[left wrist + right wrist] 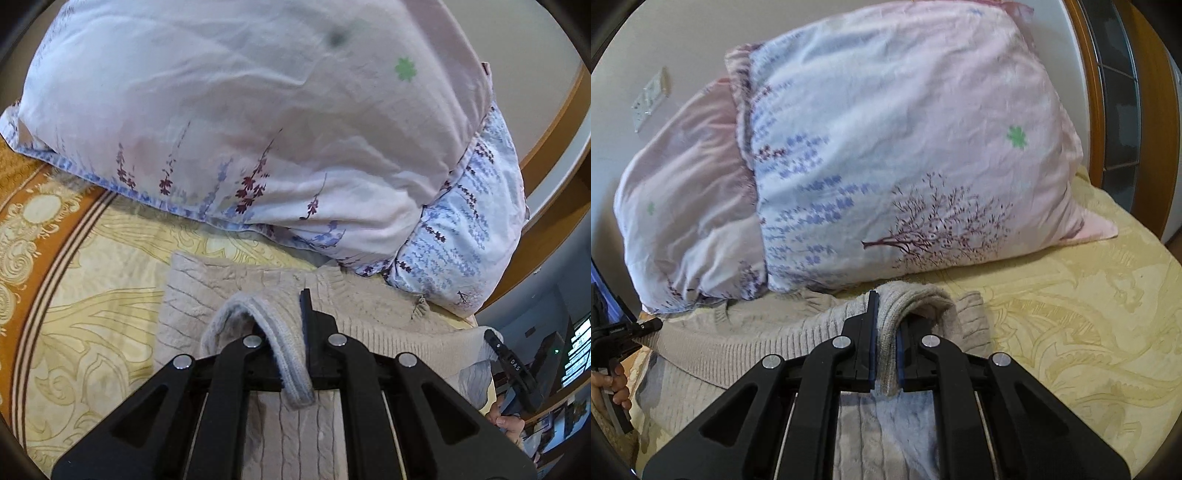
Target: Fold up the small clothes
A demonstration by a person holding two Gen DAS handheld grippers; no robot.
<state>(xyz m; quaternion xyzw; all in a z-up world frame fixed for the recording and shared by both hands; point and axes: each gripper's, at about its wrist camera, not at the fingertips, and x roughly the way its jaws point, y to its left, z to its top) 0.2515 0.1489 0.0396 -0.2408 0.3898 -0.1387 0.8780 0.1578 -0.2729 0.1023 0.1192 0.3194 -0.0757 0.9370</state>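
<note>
Up close, left claw [295,332] pinched tight on a folded edge of the beige knit sweater [229,280]. Same on the other side: right claw [886,332] clamped on the sweater's [746,343] other folded edge. Under both, sweater spread flat on the yellow patterned bed cover [1071,332]. Farther back, two flowery pillows [905,147] stacked against the pale wall [665,37].

Ahead of my fingers two floral pillows [886,155] lean on a pale wall [665,33] with a socket plate [650,98]. Under them spreads a yellow patterned bedspread [1071,325]; wooden framing [554,122] rises right.
</note>
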